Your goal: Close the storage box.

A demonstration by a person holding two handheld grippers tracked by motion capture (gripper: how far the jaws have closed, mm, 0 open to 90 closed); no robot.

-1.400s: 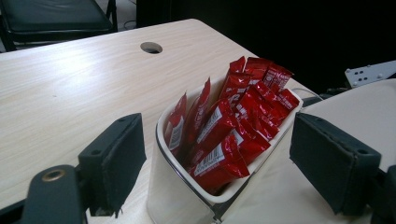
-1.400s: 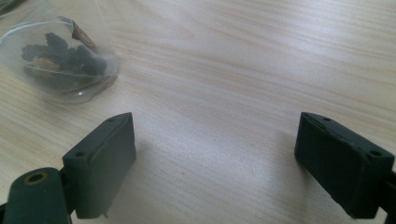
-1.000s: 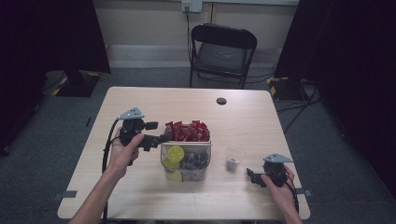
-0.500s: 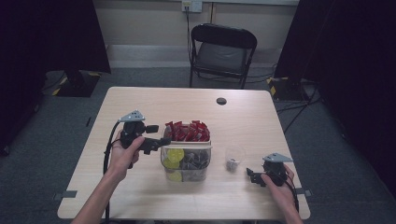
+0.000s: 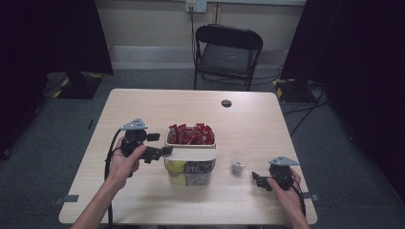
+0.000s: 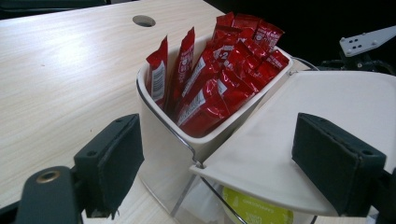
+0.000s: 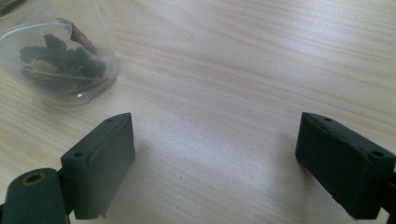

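1. The container (image 5: 190, 157) stands upright near the middle of the table (image 5: 143, 109). It is a clear box with a white tray at its far end and a white lid (image 5: 193, 154) over its near part.
2. Its long axis runs from the person's side toward the chair (image 5: 228, 52). The red packets (image 5: 190, 134) stand on end in the tray, tops leaning slightly away from the left gripper's camera.
3. The lid lies about level across the box; below it a yellow-green pod (image 6: 257, 210) shows through the clear wall.
4. The left gripper (image 5: 162, 152) is held level and points across the table at the container's left side. Its jaws have just been opening; they now stand apart on either side of the corner where tray and lid meet, pads clear of both.
5. The left hand (image 5: 125, 162) grips the tool from behind, forearm slanting in from the lower edge.
6. The right gripper (image 5: 257, 179) rests low near the table's right front, pointing left, jaws wide apart over bare wood.
7. A small clear bag (image 5: 238, 160) with dark bits lies just ahead of it, between it and the container.
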